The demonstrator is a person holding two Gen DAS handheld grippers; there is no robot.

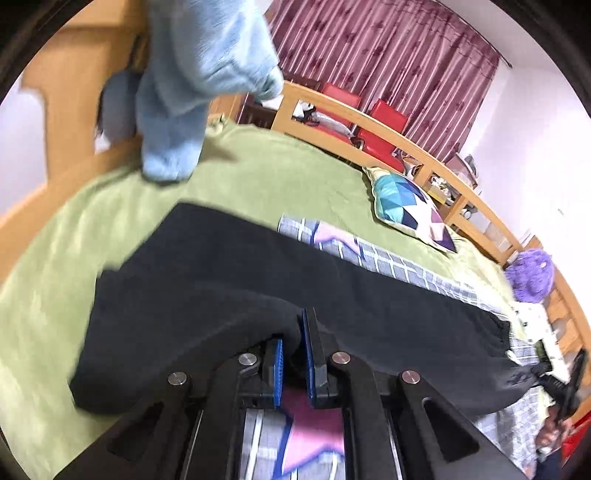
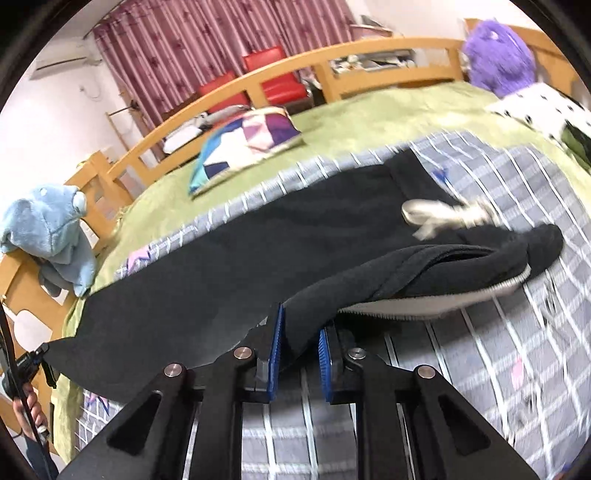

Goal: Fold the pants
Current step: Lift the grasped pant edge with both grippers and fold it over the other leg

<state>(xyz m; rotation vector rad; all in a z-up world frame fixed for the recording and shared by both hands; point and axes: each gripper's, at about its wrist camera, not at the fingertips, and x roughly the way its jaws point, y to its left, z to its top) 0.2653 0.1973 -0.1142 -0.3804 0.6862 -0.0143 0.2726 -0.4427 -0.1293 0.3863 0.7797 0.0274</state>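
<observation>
Left gripper (image 1: 293, 354): blue pads pinching a fold of the black pants (image 1: 229, 288), which stretch across a green blanket (image 1: 258, 173) and a checked sheet (image 1: 399, 266); blue plush (image 1: 184, 92) at the wooden bedframe (image 1: 406, 144), patterned cushion (image 1: 410, 206) and purple plush (image 1: 530, 273) beyond. Right gripper (image 2: 299, 347): pads clamped on the pants' (image 2: 240, 251) waistband edge, lifted off the checked sheet (image 2: 498, 350); white drawstring (image 2: 436, 214) lying on the cloth; red chairs (image 2: 273, 74) before the curtain (image 2: 221, 33).
</observation>
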